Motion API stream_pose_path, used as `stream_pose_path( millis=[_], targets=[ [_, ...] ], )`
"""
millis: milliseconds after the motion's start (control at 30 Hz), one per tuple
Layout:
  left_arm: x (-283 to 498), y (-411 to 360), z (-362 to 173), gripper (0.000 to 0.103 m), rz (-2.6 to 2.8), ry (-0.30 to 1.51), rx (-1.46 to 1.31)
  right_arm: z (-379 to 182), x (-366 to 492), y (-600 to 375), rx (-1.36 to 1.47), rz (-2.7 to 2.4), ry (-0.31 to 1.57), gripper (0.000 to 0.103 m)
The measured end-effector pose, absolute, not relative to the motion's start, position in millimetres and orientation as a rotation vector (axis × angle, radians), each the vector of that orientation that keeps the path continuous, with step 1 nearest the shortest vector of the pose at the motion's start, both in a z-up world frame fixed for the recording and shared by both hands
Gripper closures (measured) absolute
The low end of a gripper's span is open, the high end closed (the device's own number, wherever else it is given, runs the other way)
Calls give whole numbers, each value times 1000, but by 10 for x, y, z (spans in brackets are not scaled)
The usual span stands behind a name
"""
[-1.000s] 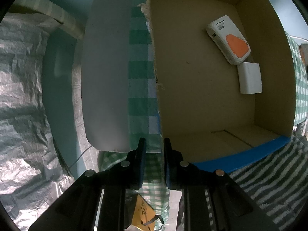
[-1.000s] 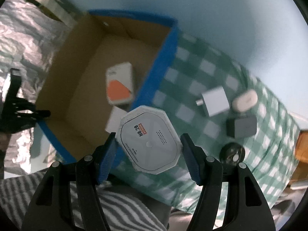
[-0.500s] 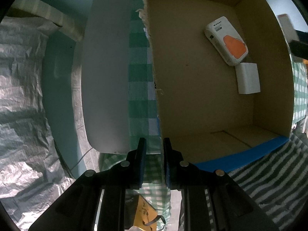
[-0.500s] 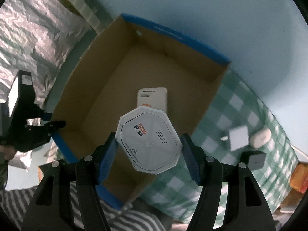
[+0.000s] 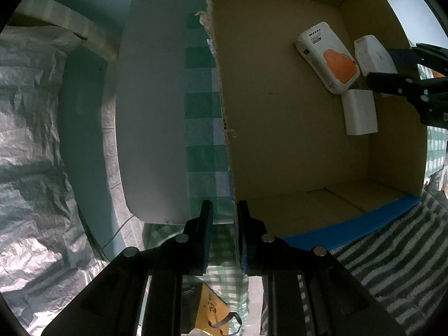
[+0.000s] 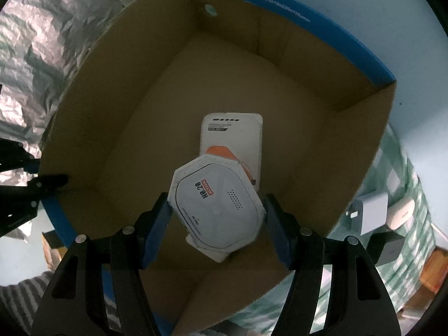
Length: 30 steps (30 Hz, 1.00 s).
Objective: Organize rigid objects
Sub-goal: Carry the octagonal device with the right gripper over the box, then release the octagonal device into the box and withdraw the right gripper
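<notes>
Right wrist view: right gripper (image 6: 215,218) fingers clamp the white octagonal plastic device (image 6: 217,210) by opposite edges, above the brown cardboard box (image 6: 134,128) floor, over the white-orange power bank (image 6: 238,140). Judged rigid, light, smooth; edge grip suits. Left gripper (image 5: 222,238) fingers pinch the box wall, narrow.

One cardboard box (image 6: 280,64) holds two devices: one white-and-orange device (image 5: 327,56) and one white block (image 5: 359,112). One octagonal white device (image 6: 217,207) hangs above it. Outside lie one white charger (image 6: 372,212), one white case (image 6: 400,214) and one dark cube (image 6: 387,247).
</notes>
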<state>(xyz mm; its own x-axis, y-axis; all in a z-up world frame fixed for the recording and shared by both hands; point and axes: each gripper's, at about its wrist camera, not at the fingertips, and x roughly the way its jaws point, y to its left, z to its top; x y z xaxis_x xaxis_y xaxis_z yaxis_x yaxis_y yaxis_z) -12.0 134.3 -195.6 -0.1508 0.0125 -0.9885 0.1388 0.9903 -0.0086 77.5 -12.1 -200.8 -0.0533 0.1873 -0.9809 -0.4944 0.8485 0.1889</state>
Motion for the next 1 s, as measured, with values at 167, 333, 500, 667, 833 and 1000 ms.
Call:
stream_pose_path(
  millis=[167,333,500,667,833,1000],
  targets=[
    [-121,1339,-1965,86,-110,1720,110,-2010,767,-80,-283,545,1515,37],
    [-121,1340,-1967,85,-108,1720,109,-2022,741,-49,-322,531,1504,36],
    [-128,1343,-1970,84,-106,1721,111,-1991,750,-102,-281,528,1491,35],
    [-124,1348,-1976,84,-101,1724,114,-1885,778,-230,-235,523,1473,35],
    [-123,1349,-1986,84,-96,1727,116,-1623,770,-462,-171,524,1435,34],
    [-116,1352,-1981,84,-87,1730,119,-1369,714,-690,-149,503,1408,33]
  ],
)
